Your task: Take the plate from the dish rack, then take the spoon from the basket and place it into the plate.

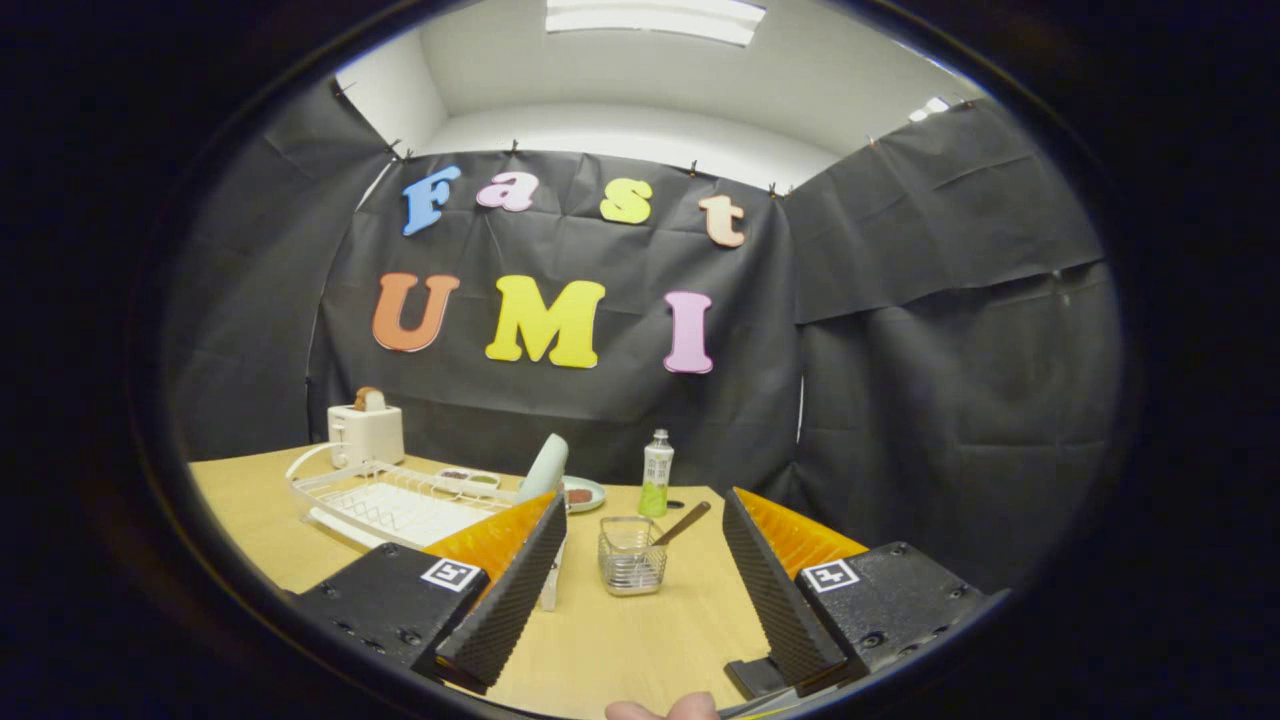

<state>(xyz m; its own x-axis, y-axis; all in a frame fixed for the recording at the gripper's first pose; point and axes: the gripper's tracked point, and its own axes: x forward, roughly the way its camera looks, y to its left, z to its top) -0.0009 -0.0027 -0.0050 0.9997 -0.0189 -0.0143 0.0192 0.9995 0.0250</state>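
Observation:
A pale green plate (545,467) stands on edge in the white dish rack (385,503), at the rack's right end, just beyond my left finger. A small wire basket (631,556) sits on the wooden table ahead of the fingers, between them. A dark spoon (684,522) leans out of the basket toward the right. My gripper (642,518) is held above the table, open, with nothing between its fingers. The left finger hides the rack's near right corner.
A white toaster (365,432) with bread in it stands behind the rack. A small dish (581,493) with food and a green-and-white bottle (656,474) stand near the back wall. Low sauce dishes (468,477) lie behind the rack. A fingertip (662,709) shows below the gripper.

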